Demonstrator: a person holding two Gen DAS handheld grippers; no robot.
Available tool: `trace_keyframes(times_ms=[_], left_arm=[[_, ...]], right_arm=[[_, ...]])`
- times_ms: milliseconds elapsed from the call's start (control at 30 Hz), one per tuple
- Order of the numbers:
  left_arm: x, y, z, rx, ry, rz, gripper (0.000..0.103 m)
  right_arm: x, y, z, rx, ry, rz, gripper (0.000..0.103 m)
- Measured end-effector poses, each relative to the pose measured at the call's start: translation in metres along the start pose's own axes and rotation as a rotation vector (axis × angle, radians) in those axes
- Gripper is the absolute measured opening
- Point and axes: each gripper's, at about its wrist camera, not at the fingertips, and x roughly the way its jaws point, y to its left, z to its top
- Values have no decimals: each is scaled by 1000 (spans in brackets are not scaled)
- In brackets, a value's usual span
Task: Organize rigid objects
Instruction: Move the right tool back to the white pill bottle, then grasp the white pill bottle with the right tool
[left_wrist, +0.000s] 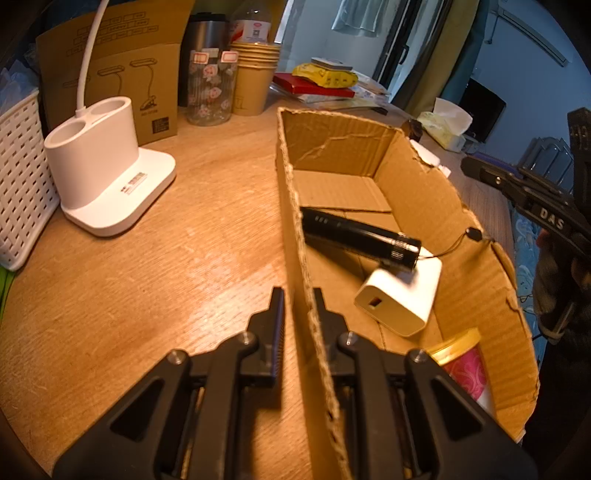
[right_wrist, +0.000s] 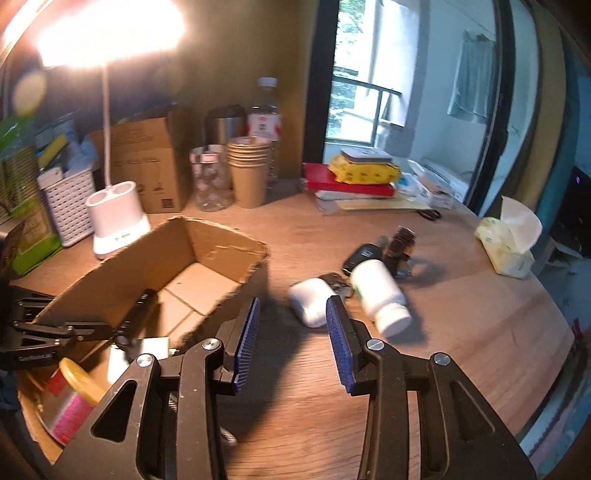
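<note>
While my left tool (left_wrist: 298, 295) pinches the box (left_wrist: 295, 236) wall, my right tool (right_wrist: 292, 314), part-open and empty, faces the light, rigid, slippery bottle (right_wrist: 376, 295); grip mid-body.

Wooden table (right_wrist: 461, 332), glaring white desk lamp (right_wrist: 118, 218), daylit window (right_wrist: 354, 92) behind, pale walls.

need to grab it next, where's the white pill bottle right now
In the right wrist view, the white pill bottle lies on its side on the table, right of the cardboard box, beside a small white case.
</note>
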Motion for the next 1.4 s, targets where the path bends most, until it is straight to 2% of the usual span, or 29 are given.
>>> trace_keyframes(times_ms=[200, 700, 1267, 1333, 1400], left_arm=[[0, 0, 0, 0, 0, 0, 15], [0, 0, 0, -1, 0, 0, 15], [0, 0, 0, -1, 0, 0, 15], [0, 0, 0, -1, 0, 0, 15], [0, 0, 0, -1, 1, -1, 15]], right_arm=[[9, -19, -3, 30, 6, -31, 45], [35, -60, -10, 105, 36, -115, 46], [81, -68, 5, 75, 99, -117, 48], [89, -70, 6, 78, 110, -112, 55], [95, -71, 5, 82, 119, -110, 56]])
